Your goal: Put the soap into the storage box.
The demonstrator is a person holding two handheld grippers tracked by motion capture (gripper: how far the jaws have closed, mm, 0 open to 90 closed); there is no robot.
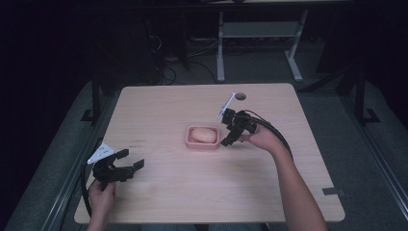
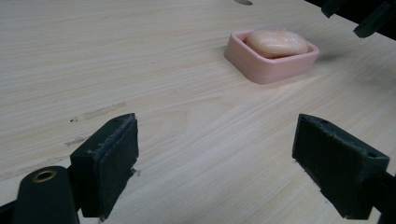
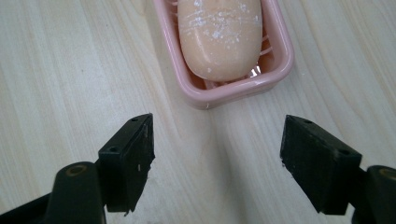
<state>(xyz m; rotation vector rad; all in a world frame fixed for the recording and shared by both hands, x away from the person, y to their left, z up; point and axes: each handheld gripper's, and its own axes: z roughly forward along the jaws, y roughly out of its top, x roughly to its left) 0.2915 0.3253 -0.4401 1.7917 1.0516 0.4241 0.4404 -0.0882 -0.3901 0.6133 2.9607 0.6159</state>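
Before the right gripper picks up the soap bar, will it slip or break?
The soap bar looks smooth and rounded, so it may slip between the pads. It seems solid, likely stiff. It lies loose in the pink dish, which might shift too.

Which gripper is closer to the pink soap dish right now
Right. The right gripper sits just beside the pink soap dish, fingers open and empty, apart from its rim. The left gripper is far off near the table's front left corner.
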